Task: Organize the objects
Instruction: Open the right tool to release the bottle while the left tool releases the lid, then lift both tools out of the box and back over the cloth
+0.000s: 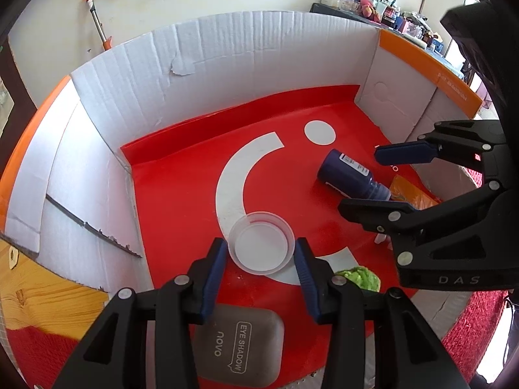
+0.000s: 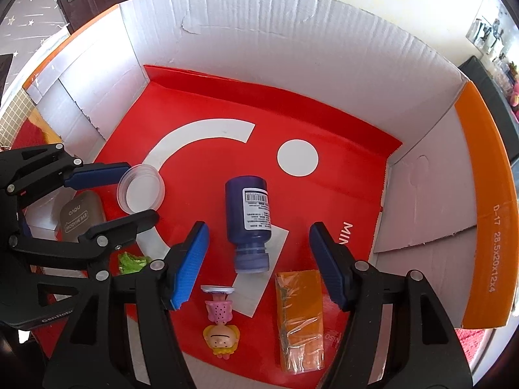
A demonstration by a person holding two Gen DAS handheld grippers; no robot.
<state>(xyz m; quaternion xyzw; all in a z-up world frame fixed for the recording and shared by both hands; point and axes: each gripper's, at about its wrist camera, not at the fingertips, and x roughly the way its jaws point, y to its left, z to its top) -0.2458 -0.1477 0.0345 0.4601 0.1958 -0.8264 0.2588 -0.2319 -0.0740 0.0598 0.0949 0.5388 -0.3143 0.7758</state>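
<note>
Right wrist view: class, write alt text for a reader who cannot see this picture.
The open right gripper hovers over a dark blue bottle lying on its side on the red floor of a cardboard box. Nearby lie an orange wrapped packet and a small doll figure; the left gripper brackets a clear plastic lid.

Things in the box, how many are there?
6: clear lid at the left gripper, grey eyeshadow case and green lump nearer left, blue bottle mid, doll and orange packet in front. Grippers may hide more.
</note>
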